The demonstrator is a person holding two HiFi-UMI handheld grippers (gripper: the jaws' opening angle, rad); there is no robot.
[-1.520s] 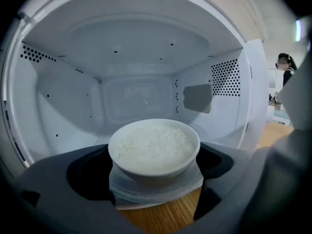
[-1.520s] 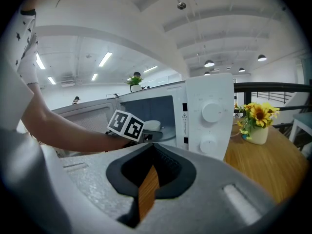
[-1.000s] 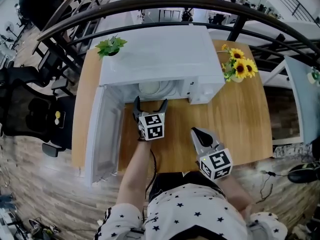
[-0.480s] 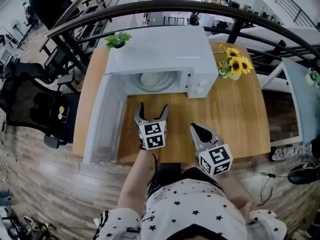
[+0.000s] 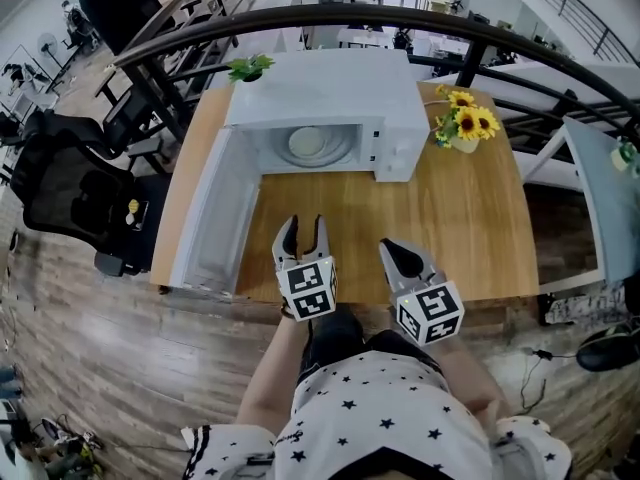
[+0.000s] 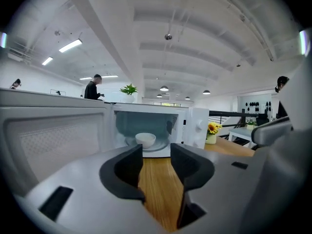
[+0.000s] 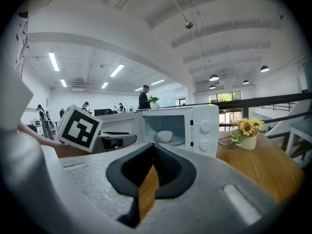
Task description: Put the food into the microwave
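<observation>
The left tool (image 5: 303, 226) is drawing back from the mouth of the microwave (image 5: 330, 83) toward the lower centre of the head view. Its 2 jaws have just been closing from wide to a narrow gap, with nothing between them. The right tool (image 5: 390, 251), pressed together and empty, is retreating beside it over the counter (image 5: 470, 228). The bowl (image 5: 307, 143) is sitting inside the microwave, at upper centre. The placing looks finished, and the door (image 5: 205, 223) is standing open at left, probably needing shutting next.
</observation>
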